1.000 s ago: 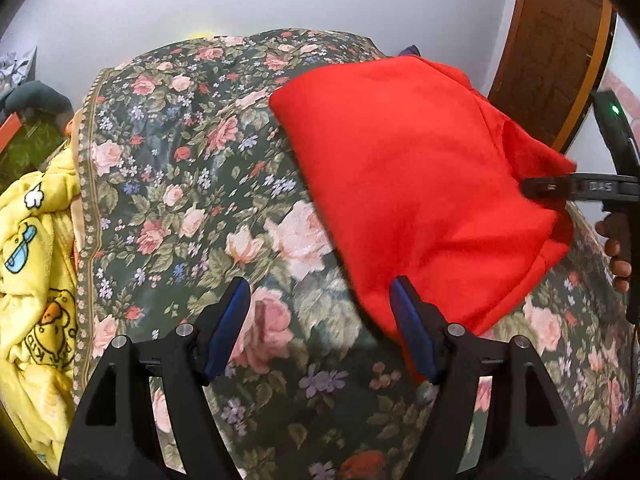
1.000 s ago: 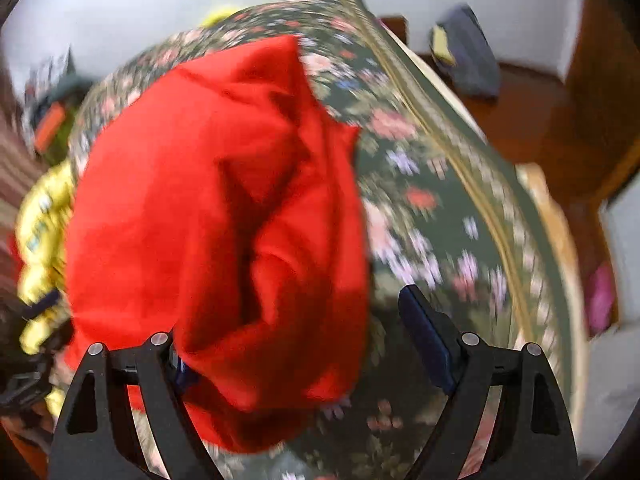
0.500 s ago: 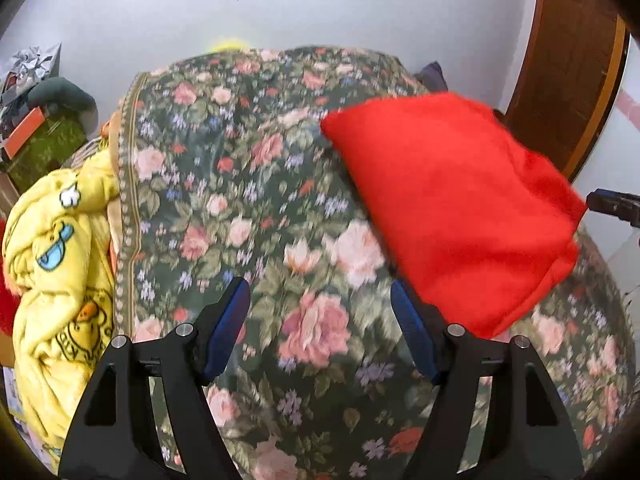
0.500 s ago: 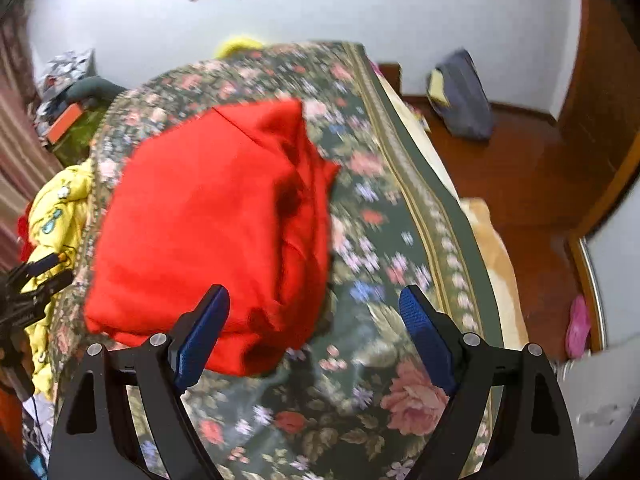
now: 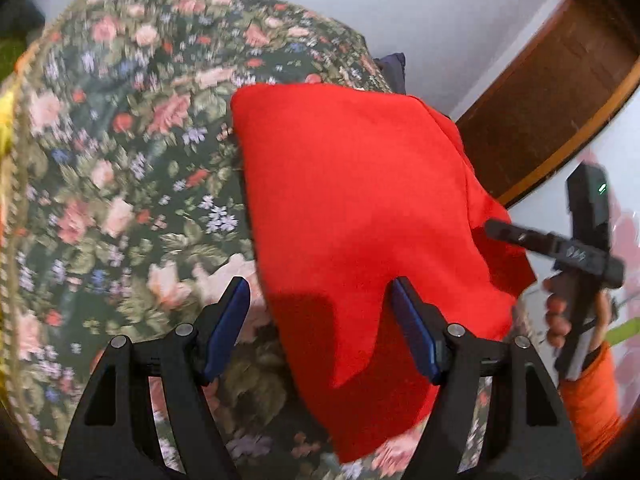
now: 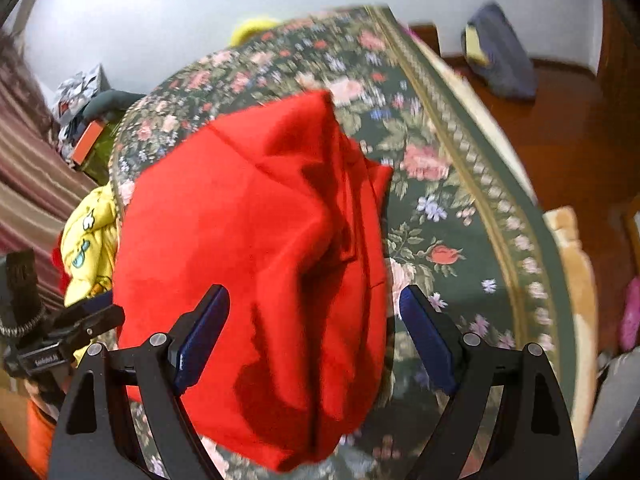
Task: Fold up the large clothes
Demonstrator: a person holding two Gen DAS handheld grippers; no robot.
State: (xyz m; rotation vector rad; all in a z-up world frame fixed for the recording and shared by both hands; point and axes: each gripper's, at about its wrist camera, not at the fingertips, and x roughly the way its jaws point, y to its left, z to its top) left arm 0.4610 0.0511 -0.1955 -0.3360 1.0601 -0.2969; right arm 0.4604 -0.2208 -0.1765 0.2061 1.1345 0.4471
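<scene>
A folded red garment (image 5: 360, 220) lies on the floral bedspread (image 5: 120, 200). My left gripper (image 5: 320, 328) is open, its jaws wide apart over the garment's near left edge, holding nothing. In the right wrist view the same red garment (image 6: 260, 260) shows with bunched folds on its right side. My right gripper (image 6: 314, 336) is open, its jaws straddling the near end of the garment without closing on it. The right gripper also shows at the right of the left wrist view (image 5: 560, 248), beside the garment's right edge.
The bedspread's bordered edge (image 6: 500, 208) runs along the right, with wooden floor (image 6: 568, 140) beyond. A yellow cartoon blanket (image 6: 88, 240) lies at the bed's left side. A dark bag (image 6: 500, 52) sits on the floor by the wall. A wooden door (image 5: 560, 92) stands right.
Both grippers have moved back in close over the red garment after pulling away half a second ago. Both stay open. The garment lies in the same place.
</scene>
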